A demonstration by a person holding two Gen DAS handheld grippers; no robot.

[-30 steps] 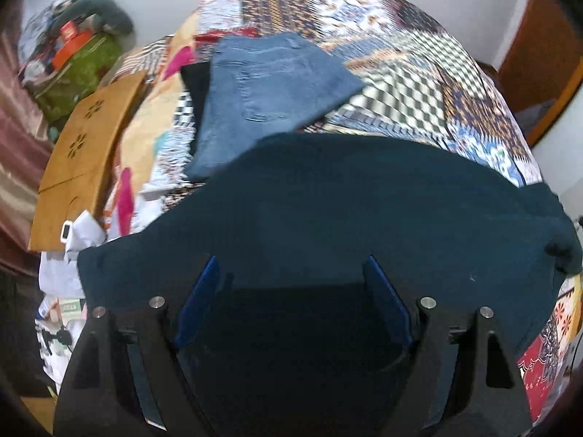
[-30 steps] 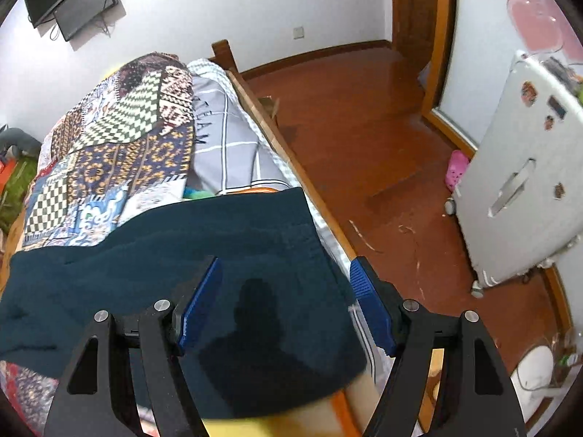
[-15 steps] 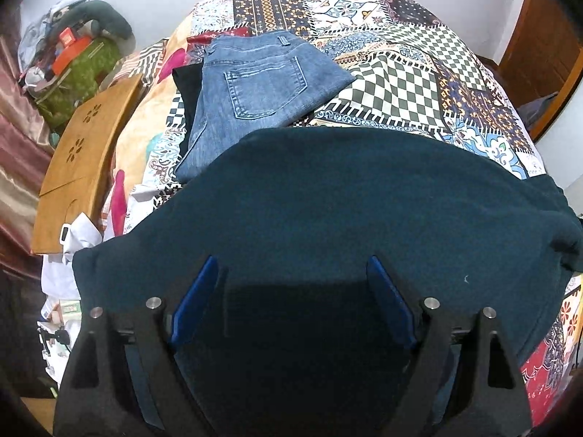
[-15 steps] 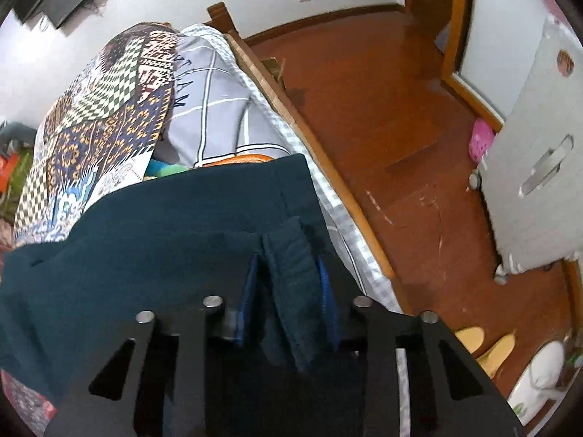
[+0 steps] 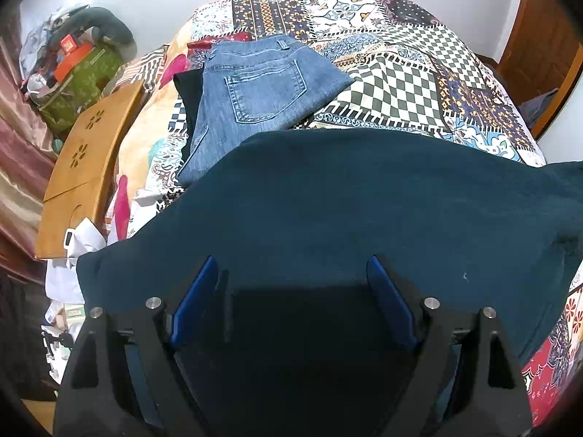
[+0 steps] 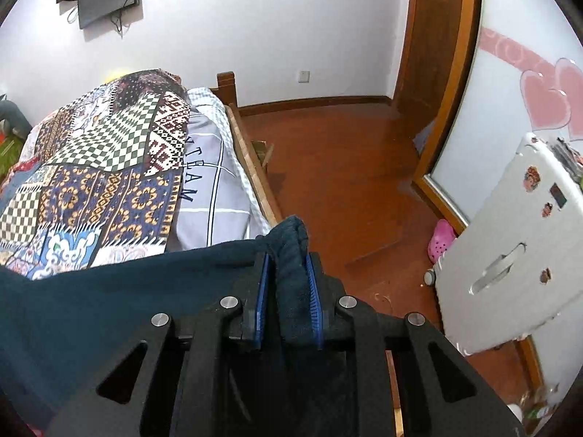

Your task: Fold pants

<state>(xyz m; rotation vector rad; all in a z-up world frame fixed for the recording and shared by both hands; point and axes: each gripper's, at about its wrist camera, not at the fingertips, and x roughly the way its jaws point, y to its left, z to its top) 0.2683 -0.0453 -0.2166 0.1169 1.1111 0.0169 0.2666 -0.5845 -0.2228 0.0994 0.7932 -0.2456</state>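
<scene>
While a bunched fold of the dark teal pants (image 6: 289,255) stands pinched between its blue pads (image 6: 312,291), the right gripper (image 6: 288,284) is clamped on the garment at the bed's outer edge, the cloth rising in a rounded hump just past the fingertips. From that grip the fabric runs off to the gripper's left and lies flat across the patchwork quilt (image 6: 109,167). Over at the other end, the left gripper (image 5: 291,298) hangs with its jaws spread wide, blue pads (image 5: 193,302) well apart, the pants (image 5: 346,211) stretched beneath and ahead of them (whether the fingertips touch the cloth cannot be told). Beyond the pants, ahead and a little left of that gripper, folded blue jeans (image 5: 262,94) rest on the quilt (image 5: 400,83) with a back pocket facing up, a black garment (image 5: 189,98) tucked under their left side. Farther left, a wooden board (image 5: 83,167) with flower cut-outs leans at the bedside, and a green bag (image 5: 83,87) sits behind it. To the right gripper's right lie a red-brown wooden floor (image 6: 346,167), a pink clog (image 6: 441,238) and a white appliance door (image 6: 510,255) bearing stickers. A grey sheet (image 6: 215,167) shows at the quilt's edge, along the wooden bed rail (image 6: 255,167).
</scene>
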